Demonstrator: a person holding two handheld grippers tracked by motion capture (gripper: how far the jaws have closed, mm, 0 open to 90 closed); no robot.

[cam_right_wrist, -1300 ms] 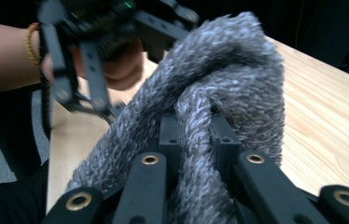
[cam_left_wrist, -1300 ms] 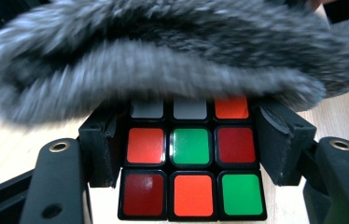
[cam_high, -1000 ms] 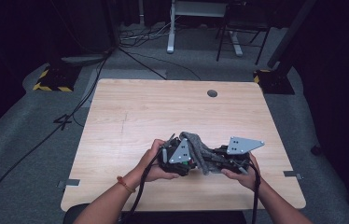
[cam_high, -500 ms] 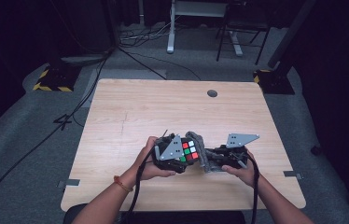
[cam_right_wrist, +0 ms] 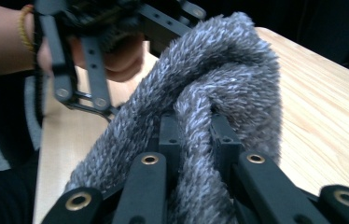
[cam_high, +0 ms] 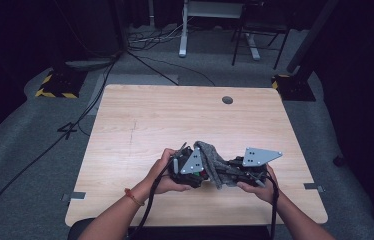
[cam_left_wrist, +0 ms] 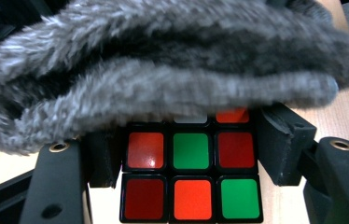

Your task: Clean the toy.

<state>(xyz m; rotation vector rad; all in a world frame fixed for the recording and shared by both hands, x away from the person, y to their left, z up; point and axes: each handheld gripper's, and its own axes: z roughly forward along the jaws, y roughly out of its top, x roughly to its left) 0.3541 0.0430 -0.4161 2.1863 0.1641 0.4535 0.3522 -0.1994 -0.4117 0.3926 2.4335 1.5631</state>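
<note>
Low in the middle of the high view, near the table's (cam_high: pixel 125 130) front edge, the two grippers meet almost nose to nose, and the whole of the coming move hangs on how the grey fuzzy cloth (cam_high: pixel 211 162) lies across the puzzle cube (cam_left_wrist: pixel 190 179). The left gripper (cam_high: pixel 187 167), left of centre in that view, has its jaws closed against the cube's two sides; in the left gripper view the cube sits at the bottom centre of the frame between the black jaws, its red, orange and green stickers facing the camera, and the cloth hangs over its top row, covering the upper half of the frame. The right gripper (cam_high: pixel 235 172), just right of centre in the high view, is nipped narrow on a bunched fold of the cloth; in the right gripper view that fold runs up from between the jaws at bottom centre and arches toward the upper middle, where the left gripper and the hand (cam_right_wrist: pixel 116 53) behind it show in the upper left. So the cloth's long axis runs from the right gripper's jaws leftward and over the cube, and the right gripper is the one that carries it, while the left simply steadies the cube beneath. My judgement is that the cloth is being drawn across the cube's face, and any further stroke would follow that same line, toward or away from the left gripper
</note>
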